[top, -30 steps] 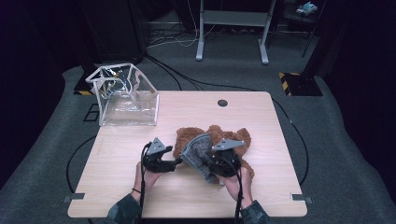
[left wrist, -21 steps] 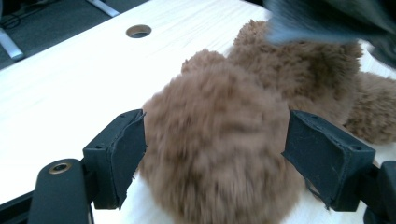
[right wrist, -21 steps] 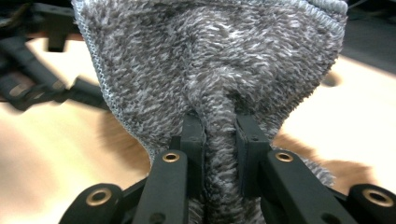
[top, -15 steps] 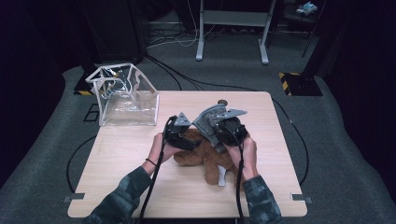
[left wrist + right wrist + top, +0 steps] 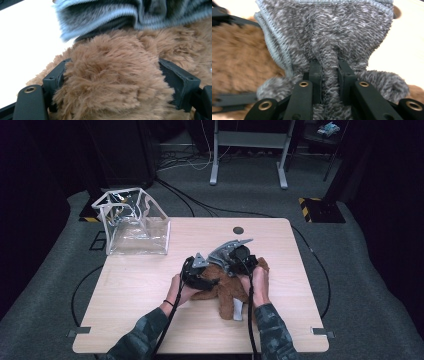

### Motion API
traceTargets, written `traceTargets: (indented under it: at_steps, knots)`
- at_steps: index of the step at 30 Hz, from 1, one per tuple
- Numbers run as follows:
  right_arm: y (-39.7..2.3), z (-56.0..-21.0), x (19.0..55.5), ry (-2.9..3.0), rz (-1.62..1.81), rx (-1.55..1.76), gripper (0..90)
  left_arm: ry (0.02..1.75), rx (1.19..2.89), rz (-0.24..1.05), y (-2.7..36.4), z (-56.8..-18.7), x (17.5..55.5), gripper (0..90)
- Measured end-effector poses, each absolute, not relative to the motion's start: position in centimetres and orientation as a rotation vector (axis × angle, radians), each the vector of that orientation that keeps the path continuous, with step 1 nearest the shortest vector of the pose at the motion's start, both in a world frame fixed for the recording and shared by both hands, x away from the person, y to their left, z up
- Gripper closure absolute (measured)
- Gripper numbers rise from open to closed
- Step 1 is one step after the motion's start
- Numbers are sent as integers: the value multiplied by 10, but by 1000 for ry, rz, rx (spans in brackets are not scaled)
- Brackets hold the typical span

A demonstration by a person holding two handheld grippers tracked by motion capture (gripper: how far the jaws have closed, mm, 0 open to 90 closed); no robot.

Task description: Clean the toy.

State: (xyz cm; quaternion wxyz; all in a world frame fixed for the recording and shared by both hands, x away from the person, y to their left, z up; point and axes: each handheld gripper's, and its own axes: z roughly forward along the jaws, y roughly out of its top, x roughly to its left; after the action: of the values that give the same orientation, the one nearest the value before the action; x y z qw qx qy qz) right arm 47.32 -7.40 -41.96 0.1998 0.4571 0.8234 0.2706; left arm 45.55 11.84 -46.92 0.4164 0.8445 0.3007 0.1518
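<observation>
We saw a clear plastic container (image 5: 136, 226) at the table's (image 5: 125, 320) far left; mid-table, the left gripper (image 5: 196, 274) had been opening, its jaws still pressed around the brown plush toy (image 5: 112, 85); the right gripper (image 5: 329, 75) pinched the toy's grey knitted garment (image 5: 329, 32); no writing was legible.

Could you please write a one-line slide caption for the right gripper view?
Right gripper with its jaws pinching a fold of grey fleece cloth, brown plush toy beside it.
</observation>
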Motion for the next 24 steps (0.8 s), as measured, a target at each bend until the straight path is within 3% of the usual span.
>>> traceTargets:
  at_steps: [15, 20, 24]
  knots:
    - [-166, -435, 481, 2199, 575, 1507, 776, 793, 2072, 361, 123, -478, 455, 196]
    - [-153, -393, 468, 2134, 741, 1432, 773, 768, 2101, 409, 119, -475, 452, 183]
    - [-112, -369, 458, 2206, 863, 1309, 771, 760, 2108, 430, 118, -474, 450, 168]
